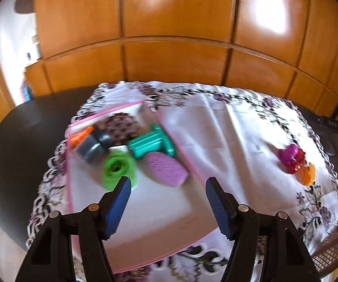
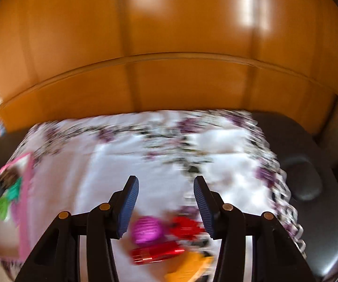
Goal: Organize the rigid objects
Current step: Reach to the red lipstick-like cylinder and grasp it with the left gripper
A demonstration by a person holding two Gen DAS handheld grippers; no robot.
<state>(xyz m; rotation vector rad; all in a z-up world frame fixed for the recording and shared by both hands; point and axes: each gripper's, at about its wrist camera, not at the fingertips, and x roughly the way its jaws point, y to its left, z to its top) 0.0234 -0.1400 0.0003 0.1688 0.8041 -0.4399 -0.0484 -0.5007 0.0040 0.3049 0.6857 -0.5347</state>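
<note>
Toys point(image 2: 146, 231) lie between right tongs point(image 2: 166, 188).

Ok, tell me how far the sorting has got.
Done: several pieces, among them the green ring and teal spool, lie on the pink tray. In hand: nothing; left gripper and right gripper are open. Left: the magenta piece, red pieces and orange piece on the cloth.

Left gripper point(image 1: 168, 186), right gripper point(image 2: 166, 184): black frames, ribbed blue pads, brass screws.
</note>
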